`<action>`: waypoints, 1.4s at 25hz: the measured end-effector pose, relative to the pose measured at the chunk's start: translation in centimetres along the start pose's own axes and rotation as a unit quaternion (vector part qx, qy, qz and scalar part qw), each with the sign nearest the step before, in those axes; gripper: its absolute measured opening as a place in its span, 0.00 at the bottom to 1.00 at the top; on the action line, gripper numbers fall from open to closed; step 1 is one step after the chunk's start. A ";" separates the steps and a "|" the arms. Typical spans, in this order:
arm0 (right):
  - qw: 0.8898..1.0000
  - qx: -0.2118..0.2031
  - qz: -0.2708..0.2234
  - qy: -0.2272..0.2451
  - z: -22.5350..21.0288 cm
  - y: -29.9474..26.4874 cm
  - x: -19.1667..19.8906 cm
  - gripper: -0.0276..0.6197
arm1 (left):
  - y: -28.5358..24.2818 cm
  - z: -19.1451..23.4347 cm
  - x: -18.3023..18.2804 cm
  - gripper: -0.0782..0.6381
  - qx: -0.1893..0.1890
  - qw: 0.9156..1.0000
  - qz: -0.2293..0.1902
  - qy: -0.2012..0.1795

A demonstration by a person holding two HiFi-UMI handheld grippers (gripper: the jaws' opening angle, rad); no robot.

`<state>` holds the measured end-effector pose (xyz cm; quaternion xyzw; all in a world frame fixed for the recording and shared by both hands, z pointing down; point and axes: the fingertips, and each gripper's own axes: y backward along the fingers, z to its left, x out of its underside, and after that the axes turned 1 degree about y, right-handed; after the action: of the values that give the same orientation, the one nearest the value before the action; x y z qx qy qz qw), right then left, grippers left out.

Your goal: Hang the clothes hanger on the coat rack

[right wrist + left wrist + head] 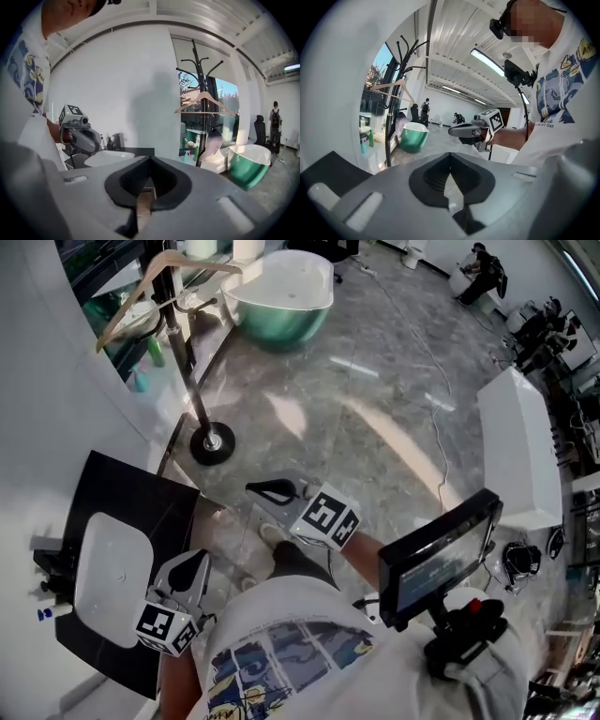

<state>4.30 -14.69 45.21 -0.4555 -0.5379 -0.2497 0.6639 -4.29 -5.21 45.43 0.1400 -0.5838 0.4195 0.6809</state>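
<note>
The grey marbled floor [375, 409] is carrying the coat rack [212, 443], which is standing on its round base left of centre. A green tub [281, 296] is sitting at the upper middle, and a thin cable [436, 381] is trailing across the upper right. A white cabinet [520, 446] is standing at the right. At the lower left, a black counter [141, 512] is holding a white basin [111, 577].

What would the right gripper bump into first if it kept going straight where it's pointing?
Most likely the black countertop with the white oval sink, straight ahead of the shut fingers of the right gripper. The white wall stands behind it. Depth is unclear, so it might pass the counter's edge.
</note>
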 end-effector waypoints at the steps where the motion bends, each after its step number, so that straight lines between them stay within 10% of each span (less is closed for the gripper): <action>1: 1.000 -0.001 -0.003 0.005 1.0 0.1 -0.3 0.04 | 0.3 -0.1 0.3 0.11 0.001 1.000 -0.001 -0.002; 35: 0.998 -0.032 -0.020 0.050 12.2 2.2 -2.8 0.04 | 4.0 -4.1 1.5 0.11 0.021 1.000 -0.001 -0.022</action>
<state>-0.67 -3.41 41.93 -0.4525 -0.5047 -0.3030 0.6699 -4.50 0.63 44.51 0.1644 -0.5893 0.4276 0.6655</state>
